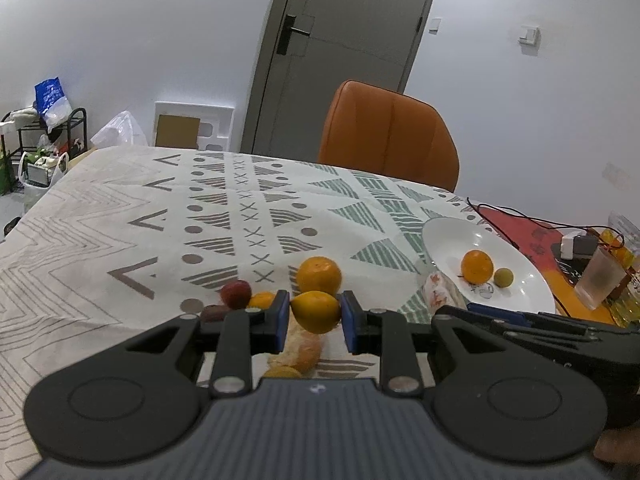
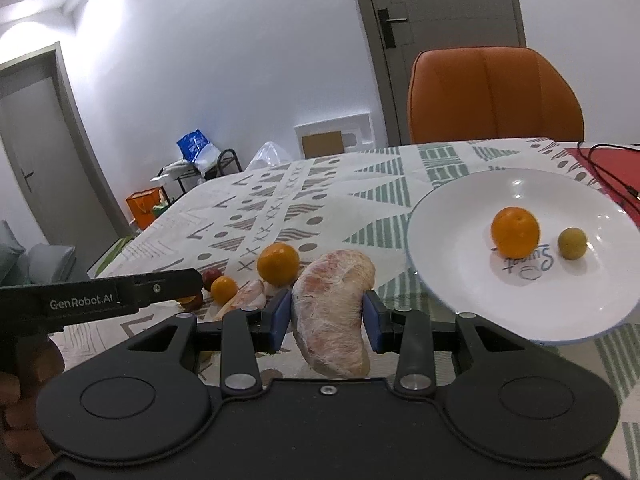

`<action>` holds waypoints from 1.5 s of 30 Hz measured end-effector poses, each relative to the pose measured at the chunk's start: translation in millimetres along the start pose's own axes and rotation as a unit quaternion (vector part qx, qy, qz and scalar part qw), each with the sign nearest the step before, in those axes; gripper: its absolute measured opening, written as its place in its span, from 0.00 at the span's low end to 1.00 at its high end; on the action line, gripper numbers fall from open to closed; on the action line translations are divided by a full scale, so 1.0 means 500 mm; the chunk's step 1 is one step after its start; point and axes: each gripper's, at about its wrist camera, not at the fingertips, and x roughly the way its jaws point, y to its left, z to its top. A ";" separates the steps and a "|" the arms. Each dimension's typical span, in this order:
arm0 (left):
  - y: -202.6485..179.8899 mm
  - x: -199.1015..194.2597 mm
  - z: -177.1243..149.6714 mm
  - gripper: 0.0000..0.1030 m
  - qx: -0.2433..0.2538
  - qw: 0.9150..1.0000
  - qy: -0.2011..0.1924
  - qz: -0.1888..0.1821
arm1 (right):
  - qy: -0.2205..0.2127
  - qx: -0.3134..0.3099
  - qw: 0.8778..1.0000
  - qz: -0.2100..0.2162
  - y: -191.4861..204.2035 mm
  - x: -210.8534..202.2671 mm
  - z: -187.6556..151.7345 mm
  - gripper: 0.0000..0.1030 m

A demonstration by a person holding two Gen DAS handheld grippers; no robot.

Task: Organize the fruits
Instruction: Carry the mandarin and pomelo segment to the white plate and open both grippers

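Note:
My left gripper is shut on a yellow-orange citrus fruit just above the tablecloth. Behind it lie a large orange, a small orange, a red fruit and a dark fruit; a peeled pomelo segment lies below. My right gripper is shut on a big peeled pomelo segment, left of the white plate. The plate holds an orange and a small green-yellow fruit. The left gripper's body shows at the left of the right wrist view.
An orange chair stands behind the table. At the far right are a red mat, black cables, a plastic cup and a small adapter. The patterned tablecloth stretches to the left.

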 end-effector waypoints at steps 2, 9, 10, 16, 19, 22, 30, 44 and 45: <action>-0.008 0.001 -0.001 0.25 0.001 1.000 -0.001 -0.001 | -0.004 0.001 1.000 -0.002 -0.005 -0.008 0.000 0.36; -0.036 0.003 -0.001 0.25 0.008 1.000 -0.004 -0.005 | -0.015 0.007 1.000 -0.007 -0.024 -0.032 0.000 0.36; -0.041 0.003 -0.001 0.25 0.010 1.000 -0.004 -0.005 | -0.017 0.008 1.000 -0.007 -0.027 -0.036 0.000 0.36; -0.074 0.009 -0.001 0.25 0.025 1.000 -0.005 -0.010 | -0.032 0.014 0.999 -0.009 -0.051 -0.060 0.000 0.36; -0.086 0.010 0.000 0.25 0.030 0.999 -0.006 -0.014 | -0.036 0.019 0.999 -0.013 -0.065 -0.066 0.002 0.36; -0.098 0.015 0.001 0.25 0.035 0.999 -0.006 -0.016 | -0.040 0.024 0.999 -0.017 -0.078 -0.072 0.001 0.36; -0.124 0.037 0.003 0.25 0.042 0.999 -0.002 -0.020 | -0.046 0.047 0.997 -0.036 -0.125 -0.082 -0.002 0.36; -0.176 0.082 0.017 0.25 0.066 0.997 0.004 -0.029 | -0.058 0.076 0.992 -0.080 -0.211 -0.084 0.002 0.36; -0.179 0.085 0.019 0.25 0.067 0.997 0.004 -0.029 | -0.058 0.076 0.992 -0.083 -0.216 -0.083 0.004 0.36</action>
